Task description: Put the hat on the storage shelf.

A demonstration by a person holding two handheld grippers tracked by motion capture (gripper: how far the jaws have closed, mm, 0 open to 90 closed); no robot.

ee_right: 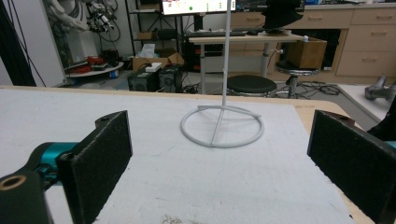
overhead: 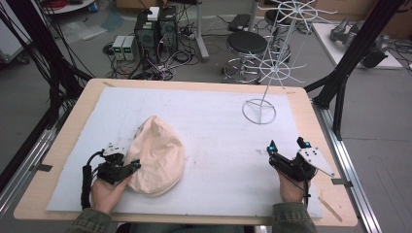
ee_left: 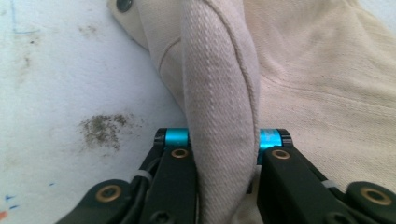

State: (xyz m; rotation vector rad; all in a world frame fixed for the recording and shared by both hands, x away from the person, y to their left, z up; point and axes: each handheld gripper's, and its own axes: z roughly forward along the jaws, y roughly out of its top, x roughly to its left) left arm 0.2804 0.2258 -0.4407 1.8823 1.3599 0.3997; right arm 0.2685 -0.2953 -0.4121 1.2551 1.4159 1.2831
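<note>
Left gripper (overhead: 130, 167) is clamped on a raised fold of the cream canvas cap (overhead: 158, 154) — likely for lifting it toward the white wire rack (overhead: 272, 63) at two o'clock. Soft and slumped, the cap lies at eight o'clock on the white foam mat (overhead: 218, 145). Right gripper (overhead: 287, 143) waits, jaws apart.

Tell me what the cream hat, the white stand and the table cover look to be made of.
Cream hat: woven cotton-like cloth, matte; twill ribs and stitched seams show. White stand: probably painted metal wire or rod, smooth, with thin stiff bars and a ring base. Table cover: looks like white foam sheet, dull, lightly pebbled and stained.
</note>
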